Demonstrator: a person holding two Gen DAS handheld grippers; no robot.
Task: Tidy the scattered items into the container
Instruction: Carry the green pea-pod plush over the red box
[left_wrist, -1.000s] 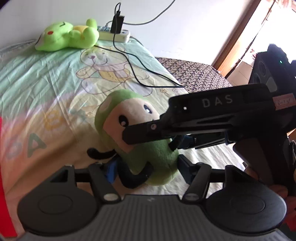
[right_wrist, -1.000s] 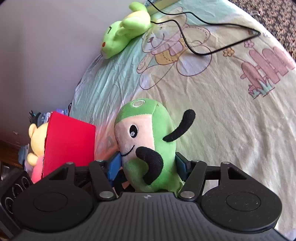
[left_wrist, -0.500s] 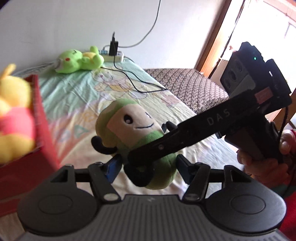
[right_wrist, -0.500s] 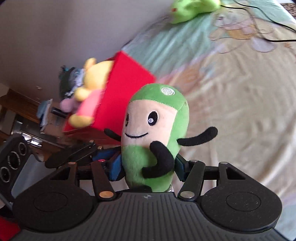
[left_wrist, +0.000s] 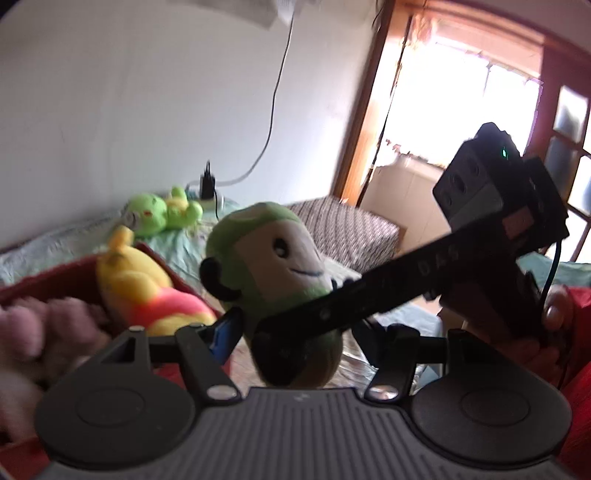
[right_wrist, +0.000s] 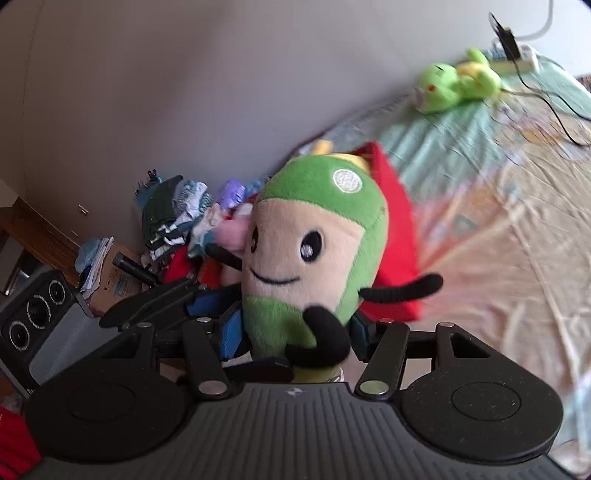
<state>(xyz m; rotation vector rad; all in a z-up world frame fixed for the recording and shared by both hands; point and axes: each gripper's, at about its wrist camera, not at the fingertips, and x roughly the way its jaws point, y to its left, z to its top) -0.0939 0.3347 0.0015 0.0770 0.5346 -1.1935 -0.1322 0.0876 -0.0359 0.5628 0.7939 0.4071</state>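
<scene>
A green and cream plush toy with black arms is held upright in the air between both grippers. My left gripper is shut on its lower body. My right gripper is also shut on the green plush toy; its black arm crosses the left wrist view. The red box sits just left of the toy and holds a yellow bear plush and a pink plush. The red box shows behind the toy in the right wrist view.
A light green plush lies on the bed near the wall, also seen in the right wrist view. A power strip with black cable lies beside it. Clutter and clothes lie beyond the box.
Both grippers have lifted the green plush toy off the bed and carried it left, up beside the red box.
</scene>
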